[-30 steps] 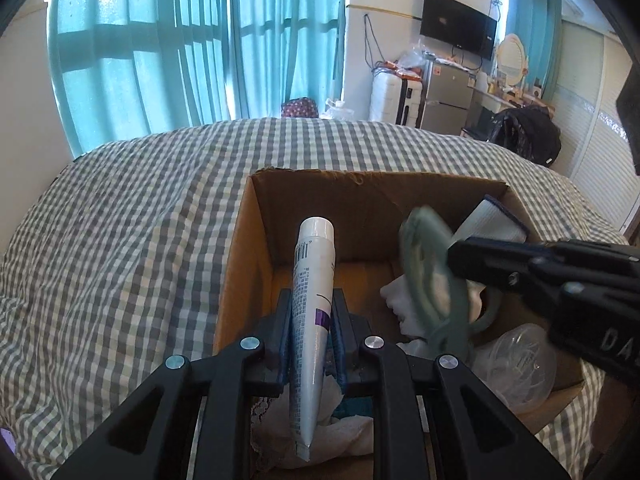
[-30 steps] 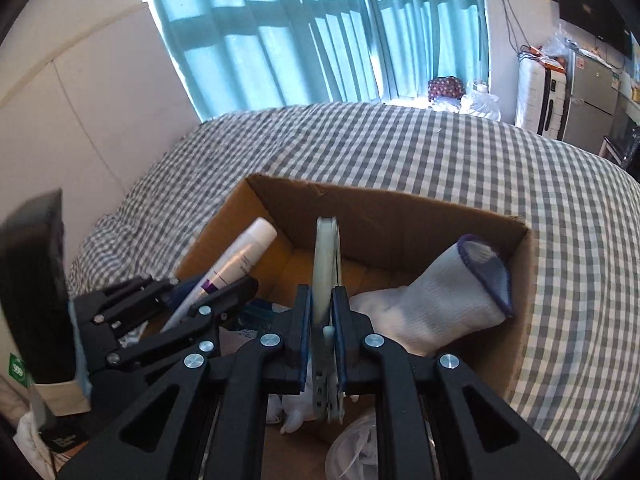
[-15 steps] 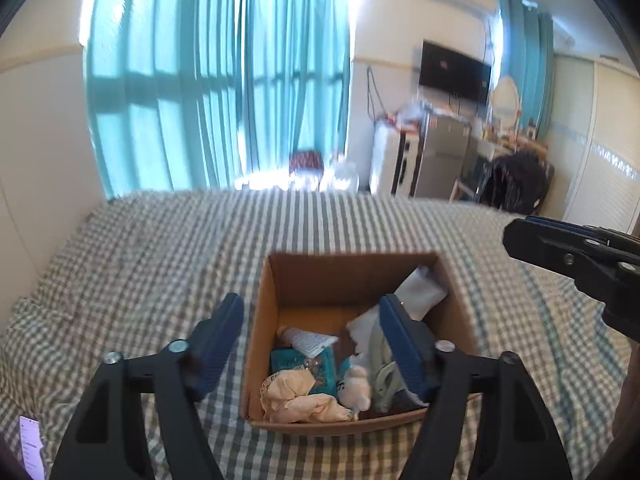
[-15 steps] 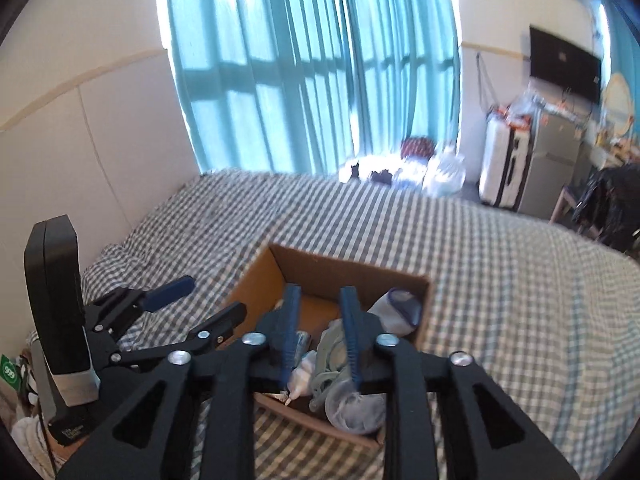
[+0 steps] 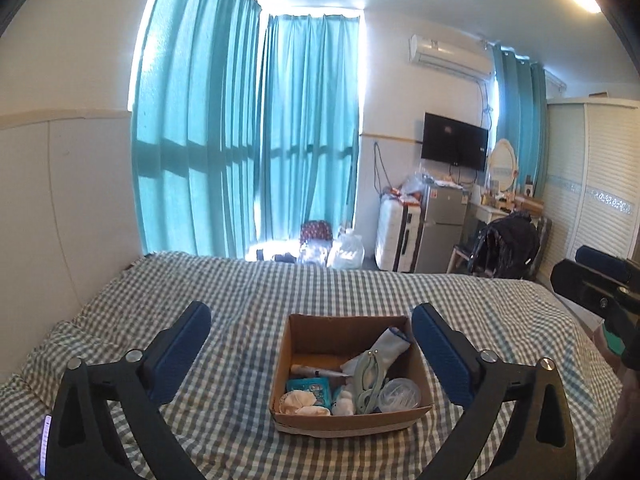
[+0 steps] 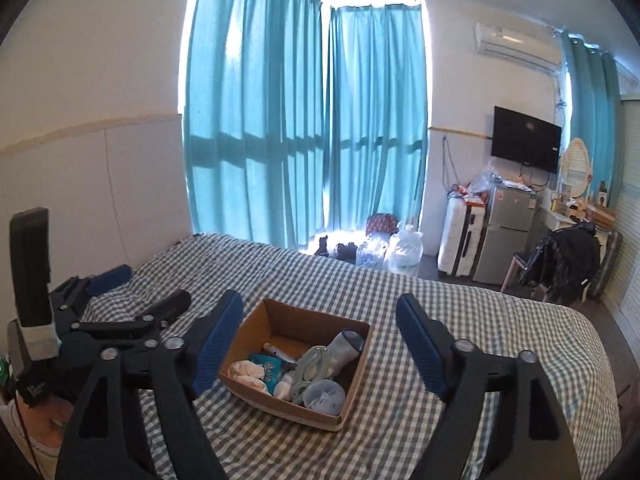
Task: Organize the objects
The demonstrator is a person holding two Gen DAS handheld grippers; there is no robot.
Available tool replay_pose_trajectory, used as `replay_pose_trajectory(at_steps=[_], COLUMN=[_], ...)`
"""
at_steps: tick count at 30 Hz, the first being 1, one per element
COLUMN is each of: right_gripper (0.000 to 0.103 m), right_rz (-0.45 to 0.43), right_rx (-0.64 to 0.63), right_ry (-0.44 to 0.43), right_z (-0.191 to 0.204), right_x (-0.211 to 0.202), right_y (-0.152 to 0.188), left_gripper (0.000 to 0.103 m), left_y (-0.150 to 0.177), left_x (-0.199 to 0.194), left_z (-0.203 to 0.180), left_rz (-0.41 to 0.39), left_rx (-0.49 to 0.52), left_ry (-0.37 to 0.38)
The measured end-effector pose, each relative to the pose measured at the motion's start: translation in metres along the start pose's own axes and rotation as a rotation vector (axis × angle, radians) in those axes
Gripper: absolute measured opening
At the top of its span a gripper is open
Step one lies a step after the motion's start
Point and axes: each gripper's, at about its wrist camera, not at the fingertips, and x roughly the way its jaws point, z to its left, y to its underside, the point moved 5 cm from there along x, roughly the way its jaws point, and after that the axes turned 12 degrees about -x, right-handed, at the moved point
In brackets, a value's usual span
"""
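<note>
Cardboard forms the open box (image 5: 348, 420) that sits on the checked bed (image 5: 248, 292), and all the loose things lie inside it. Both grippers hang well above and apart from it with their jaws spread wide and nothing between them: the left gripper (image 5: 310, 354) frames the box in its own view, the right gripper (image 6: 320, 344) does the same.

Inside, a white tube (image 5: 316, 370) lies flat near the back, a grey-white sock (image 5: 386, 350) leans against the right wall, a pale green clip-like tool (image 5: 370, 380) rests on top, a teal packet (image 5: 312, 388) lies beside it, and a clear plastic lid (image 5: 400, 394) sits in the front right corner.

All of it looks light. The sock is soft and would bunch; the tube is smooth and best pinched across its body; the thin lid could flex or crack. To move the box, I would grip 1 stiff wall near a corner.
</note>
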Motion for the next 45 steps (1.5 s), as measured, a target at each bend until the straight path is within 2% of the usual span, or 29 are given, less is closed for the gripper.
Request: replay_pose_trajectory(at_steps=[6, 10, 13, 18, 25, 45], right_gripper=[0.103, 0.103, 0.103, 0.103, 0.103, 0.103], right_rz=[-0.033, -0.061, -0.023, 0.026, 0.078, 0.066], right_rx=[0.063, 0.108, 0.095, 0.023, 0.008, 0.005], right_ry=[0.043, 0.071, 0.088, 0.115, 0.13, 0.138], right_z=[-0.008, -0.014, -0.009, 0.0, 0.007, 0.011], right_x=[-0.008, -0.001, 0.021, 0.039, 0.055, 0.047], right_y=[0.028, 0.064, 0.093, 0.115, 0.125, 0.119], left_gripper=[0.103, 0.103, 0.103, 0.103, 0.103, 0.103], left_y=[0.013, 0.038, 0.065, 0.087, 0.096, 0.102], left_x=[-0.018, -0.025, -0.018, 0.002, 0.008, 0.004], left_z=[0.004, 0.011, 0.016, 0.023, 0.026, 0.022], left_rz=[-0.04, -0.086, -0.059, -0.007, 0.025, 0.052], left_rx=[-0.011, -0.003, 0.007, 0.017, 0.017, 0.029], left_ry=[-0.016, -0.069, -0.084, -0.122, -0.138, -0.145])
